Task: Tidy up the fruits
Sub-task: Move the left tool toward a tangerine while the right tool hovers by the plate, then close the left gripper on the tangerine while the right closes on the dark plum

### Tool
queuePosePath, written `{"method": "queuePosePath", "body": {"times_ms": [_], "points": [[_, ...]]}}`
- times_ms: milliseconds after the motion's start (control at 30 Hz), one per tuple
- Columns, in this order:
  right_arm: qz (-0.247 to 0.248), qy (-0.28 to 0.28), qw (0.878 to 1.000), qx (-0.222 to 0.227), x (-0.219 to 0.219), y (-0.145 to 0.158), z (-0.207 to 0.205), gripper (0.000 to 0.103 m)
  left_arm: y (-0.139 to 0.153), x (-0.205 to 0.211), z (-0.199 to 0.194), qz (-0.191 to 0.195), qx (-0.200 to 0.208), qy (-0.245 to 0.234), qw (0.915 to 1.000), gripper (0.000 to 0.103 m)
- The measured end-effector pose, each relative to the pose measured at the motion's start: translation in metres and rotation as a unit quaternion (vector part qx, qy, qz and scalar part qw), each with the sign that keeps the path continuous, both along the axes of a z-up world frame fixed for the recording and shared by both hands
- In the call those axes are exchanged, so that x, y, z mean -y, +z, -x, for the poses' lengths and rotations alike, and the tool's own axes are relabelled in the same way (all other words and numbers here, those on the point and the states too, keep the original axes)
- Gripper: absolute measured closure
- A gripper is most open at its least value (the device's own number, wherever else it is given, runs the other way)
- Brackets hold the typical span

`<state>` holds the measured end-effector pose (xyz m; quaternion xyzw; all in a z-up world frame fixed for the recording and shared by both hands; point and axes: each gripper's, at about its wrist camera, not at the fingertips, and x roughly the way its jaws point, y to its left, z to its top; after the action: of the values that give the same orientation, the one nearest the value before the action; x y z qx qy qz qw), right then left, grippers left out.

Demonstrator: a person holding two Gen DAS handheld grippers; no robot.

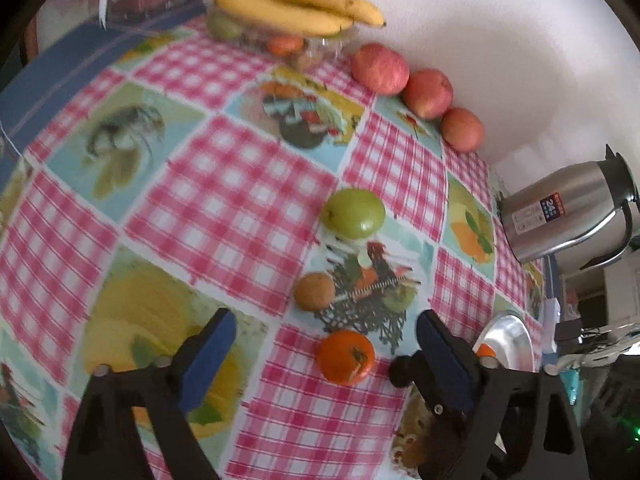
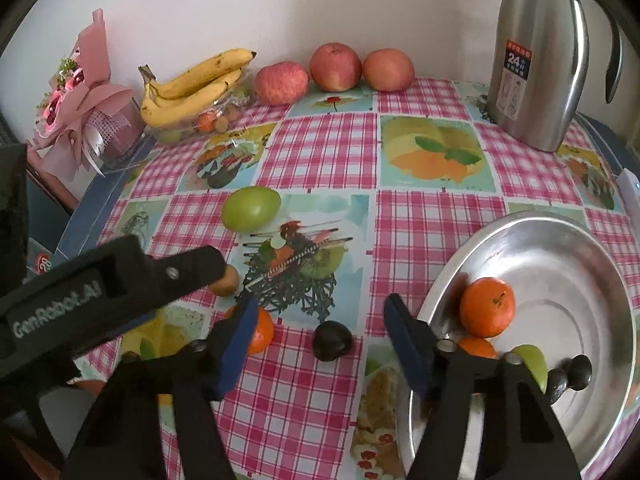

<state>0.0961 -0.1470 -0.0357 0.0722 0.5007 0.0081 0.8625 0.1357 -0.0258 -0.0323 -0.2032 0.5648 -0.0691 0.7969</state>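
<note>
Both grippers are seen with jaws spread wide and nothing held. The left gripper [image 1: 326, 334] is hovering over the table [image 1: 224, 208]; an orange [image 1: 346, 357] lies between its fingers on the checked cloth. Just beyond it a small brown fruit [image 1: 315, 291] is noted, and farther on a green apple [image 1: 353, 212]. The right gripper [image 2: 318, 316] is positioned over a dark plum [image 2: 332, 340], which rests on the cloth between its fingers.

At the table's right edge a metal dish [image 2: 568, 256] is found. An orange in the dish [image 2: 487, 307] lies near its left rim; a second orange, a green fruit and dark fruit are partly hidden behind the right gripper's finger.

Along the table's far edge, against the wall, three red apples [image 2: 334, 67] are lined up. To their left a banana bunch [image 2: 196, 84] is laid over a clear plastic box [image 2: 216, 118] of small fruit. A steel thermos jug [image 2: 538, 54] stands upright at the far right corner. A pink bouquet [image 2: 80, 92] is set at the far left corner.
</note>
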Motion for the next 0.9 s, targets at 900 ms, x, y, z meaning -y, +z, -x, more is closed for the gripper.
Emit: {"method": "queuePosePath", "body": {"times_ms": [900], "points": [[0.002, -0.009, 0.999, -0.052, 0.001, -0.030, -0.005, 0.066, -0.025, 0.021, 0.001, 0.024, -0.051, -0.024, 0.9981, 0.052]]}}
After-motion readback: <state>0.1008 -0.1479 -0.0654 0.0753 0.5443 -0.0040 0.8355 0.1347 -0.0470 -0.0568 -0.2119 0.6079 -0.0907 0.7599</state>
